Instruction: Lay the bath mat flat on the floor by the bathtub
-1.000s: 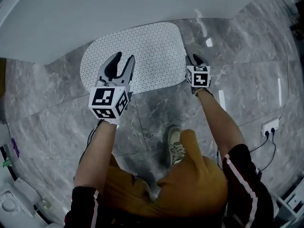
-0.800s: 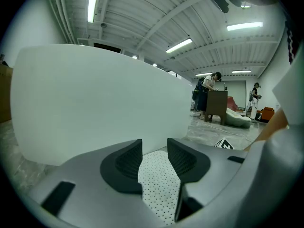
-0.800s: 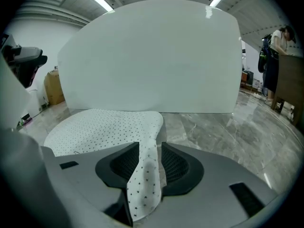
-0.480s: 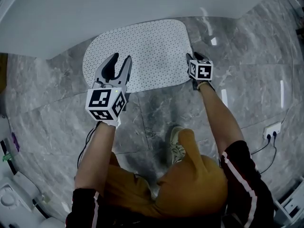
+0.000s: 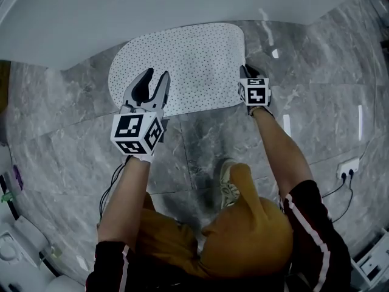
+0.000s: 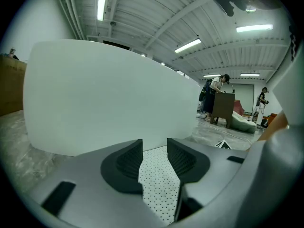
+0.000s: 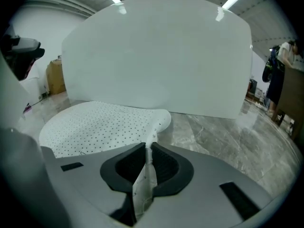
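**Right corner pinched, left jaws wide over the mat**

The bath mat (image 5: 182,66), white with dark dots, lies on the grey marble floor (image 5: 316,108), its far edge tucked right against the white bathtub (image 5: 121,17). From the head view it looks all but flat.

Go to the right gripper view and there is more to see. The mat's near right edge stands up off the floor in a fold. That fold runs straight into the right hand-held gripper (image 7: 148,148), whose jaws have just been closing and now sit narrow, pinching it. In the head view that grip is tucked behind the gripper's marker cube (image 5: 255,93).

Over to the left hand-held gripper (image 5: 155,75). The head view has it above the mat's near left edge. Its own view shows the jaws spread wide, with dotted mat visible through the gap and nothing pressed.

Further out, a shoe (image 5: 228,184) rests on the floor behind the mat, and a socket with cables (image 5: 346,163) sits at the right. Only the left gripper view catches the people at a brown cabinet (image 6: 223,106) in the distance. Only the right gripper view shows the cardboard box (image 7: 56,77).
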The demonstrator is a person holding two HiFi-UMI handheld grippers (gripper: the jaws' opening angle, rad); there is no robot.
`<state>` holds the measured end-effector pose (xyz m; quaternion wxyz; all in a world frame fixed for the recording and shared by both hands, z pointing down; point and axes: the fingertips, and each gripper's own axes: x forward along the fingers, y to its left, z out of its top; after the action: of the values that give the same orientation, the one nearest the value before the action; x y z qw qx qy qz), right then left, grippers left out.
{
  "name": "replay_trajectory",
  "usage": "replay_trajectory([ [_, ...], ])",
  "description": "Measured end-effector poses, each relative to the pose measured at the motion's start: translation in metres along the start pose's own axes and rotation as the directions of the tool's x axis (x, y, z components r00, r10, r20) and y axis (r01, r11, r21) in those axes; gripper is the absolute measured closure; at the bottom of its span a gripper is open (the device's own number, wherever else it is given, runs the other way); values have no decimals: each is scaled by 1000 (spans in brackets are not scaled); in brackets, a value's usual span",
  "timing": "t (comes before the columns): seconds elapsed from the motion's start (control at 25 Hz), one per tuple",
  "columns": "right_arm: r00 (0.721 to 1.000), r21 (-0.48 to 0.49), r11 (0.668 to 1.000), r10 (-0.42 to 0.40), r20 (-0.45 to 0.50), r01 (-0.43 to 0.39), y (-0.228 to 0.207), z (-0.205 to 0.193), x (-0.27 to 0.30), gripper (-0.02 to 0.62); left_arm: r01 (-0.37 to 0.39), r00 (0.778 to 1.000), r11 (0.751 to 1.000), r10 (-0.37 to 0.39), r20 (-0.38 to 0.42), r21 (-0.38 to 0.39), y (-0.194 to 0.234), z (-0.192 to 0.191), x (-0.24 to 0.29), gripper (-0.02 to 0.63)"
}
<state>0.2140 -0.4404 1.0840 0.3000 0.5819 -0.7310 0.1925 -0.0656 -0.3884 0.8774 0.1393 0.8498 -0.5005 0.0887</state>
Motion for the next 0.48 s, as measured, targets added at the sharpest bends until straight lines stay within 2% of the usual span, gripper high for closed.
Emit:
replay_trajectory([
  [0.2,998,-97,995,40,58,-34,31,17,-9,535,-7,1000,1000,7,4,-2,3,0,-8,439],
  [0.48,983,-203,967,170,75,-152,88,37,-21,533,-6,1000,1000,6,12,10,3,6,-18,442],
])
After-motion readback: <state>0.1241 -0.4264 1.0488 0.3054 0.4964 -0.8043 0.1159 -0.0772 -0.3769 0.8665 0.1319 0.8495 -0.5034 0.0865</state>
